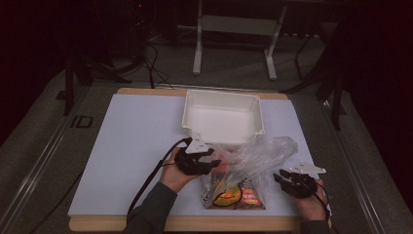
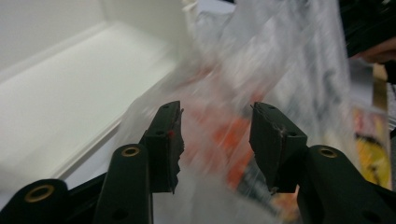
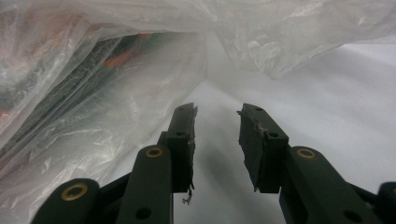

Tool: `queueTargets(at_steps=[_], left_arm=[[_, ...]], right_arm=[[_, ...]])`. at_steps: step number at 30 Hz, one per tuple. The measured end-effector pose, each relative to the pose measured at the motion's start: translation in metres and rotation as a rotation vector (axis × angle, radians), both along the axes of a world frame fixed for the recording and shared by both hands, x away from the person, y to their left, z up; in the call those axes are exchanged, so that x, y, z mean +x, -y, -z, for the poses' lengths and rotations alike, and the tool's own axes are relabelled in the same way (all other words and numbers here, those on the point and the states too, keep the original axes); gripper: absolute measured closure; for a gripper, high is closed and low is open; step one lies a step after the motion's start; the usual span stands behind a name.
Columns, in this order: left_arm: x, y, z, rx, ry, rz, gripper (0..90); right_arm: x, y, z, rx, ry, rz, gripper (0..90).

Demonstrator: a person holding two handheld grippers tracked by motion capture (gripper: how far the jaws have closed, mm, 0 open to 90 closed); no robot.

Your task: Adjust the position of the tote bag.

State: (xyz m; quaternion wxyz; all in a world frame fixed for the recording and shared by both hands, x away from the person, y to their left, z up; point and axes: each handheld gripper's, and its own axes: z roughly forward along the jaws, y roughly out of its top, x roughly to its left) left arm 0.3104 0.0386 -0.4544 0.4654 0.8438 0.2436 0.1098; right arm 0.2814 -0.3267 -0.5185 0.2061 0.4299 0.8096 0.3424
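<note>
High view: plastic bag [image 1: 243,170] lies between both grippers, long axis running away toward the white tray [image 1: 223,117]; left gripper [image 1: 210,164] touches its edge, right gripper [image 1: 281,176] stands just beside.

Left gripper view: jaws parted, bag film ahead, nothing gripped.

Right gripper view: jaws parted, empty; bag up-left.

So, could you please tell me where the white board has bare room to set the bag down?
Bare: the wide stretch of the white board left of the white tray and the left hand-held gripper. Crowded: front right, where the plastic bag lies between both grippers.
</note>
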Motion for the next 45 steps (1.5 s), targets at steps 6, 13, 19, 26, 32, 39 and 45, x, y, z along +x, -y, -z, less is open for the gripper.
queueTargets(at_steps=[6, 13, 19, 26, 32, 39, 45], left_arm=[[0.000, 0.024, -0.005, -0.029, -0.005, 0.057, 50.8], [0.000, 0.056, -0.004, -0.014, -0.015, 0.129, 50.0], [0.000, 0.080, -0.003, 0.020, -0.014, 0.157, 50.1], [-0.004, 0.079, 0.001, 0.095, 0.002, 0.154, 85.2], [-0.008, 0.053, 0.001, 0.063, 0.000, 0.093, 88.7], [-0.012, 0.028, 0.004, 0.029, -0.001, 0.033, 88.7], [-0.014, 0.007, 0.009, -0.021, -0.017, -0.021, 88.5]], right_arm=[[0.000, 0.001, -0.001, 0.007, 0.003, 0.004, 63.9], [0.000, -0.001, 0.000, 0.005, -0.001, -0.001, 62.9], [0.000, -0.001, 0.000, 0.005, 0.003, -0.006, 62.4], [-0.002, -0.002, -0.005, 0.013, 0.013, -0.011, 61.5], [-0.005, -0.003, -0.011, 0.028, 0.027, -0.023, 60.6], [-0.008, -0.007, -0.020, 0.071, 0.038, -0.044, 58.4], [-0.010, -0.009, -0.028, 0.151, 0.046, -0.071, 52.9]])
